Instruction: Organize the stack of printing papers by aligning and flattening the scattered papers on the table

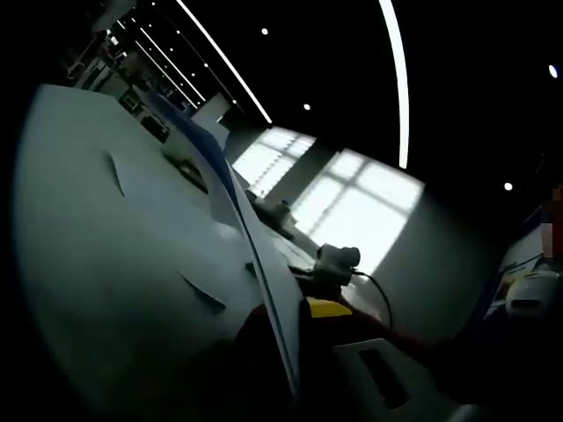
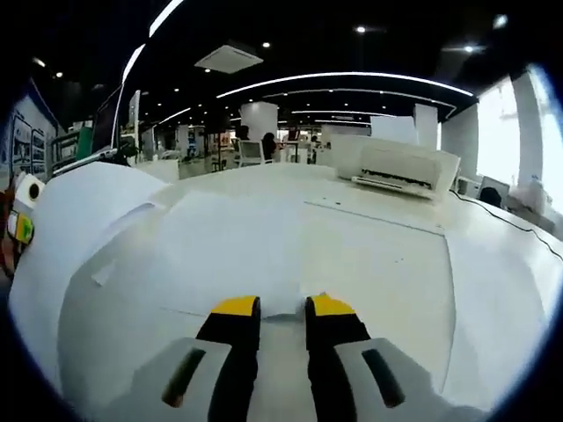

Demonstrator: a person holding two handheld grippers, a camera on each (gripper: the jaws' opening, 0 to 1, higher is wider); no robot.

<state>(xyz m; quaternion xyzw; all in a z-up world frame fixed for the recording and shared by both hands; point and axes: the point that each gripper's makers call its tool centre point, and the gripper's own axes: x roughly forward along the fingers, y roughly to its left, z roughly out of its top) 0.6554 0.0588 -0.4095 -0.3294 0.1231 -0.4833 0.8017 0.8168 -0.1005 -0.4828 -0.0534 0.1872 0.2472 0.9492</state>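
Observation:
White printing paper (image 2: 264, 237) lies spread over the white table (image 2: 501, 290), and its left side curls up in a tall fold (image 2: 79, 202). My right gripper (image 2: 281, 309) rests low over the paper's near edge. Its yellow-tipped jaws stand a narrow gap apart with nothing between them. In the left gripper view a raised sheet (image 1: 132, 246) stands almost edge-on. Its edge (image 1: 264, 264) runs down between the jaws of my left gripper (image 1: 303, 352). One yellow fingertip (image 1: 330, 307) shows beside the sheet; the other is hidden behind it. The left gripper (image 2: 19, 215) also shows at the far left of the right gripper view, beside the fold.
A white printer (image 2: 400, 167) sits at the back right of the table, and a black cable (image 2: 506, 220) trails along the right side. A small white device (image 1: 339, 259) with a cord sits beyond the raised sheet. Chairs and desks stand far behind.

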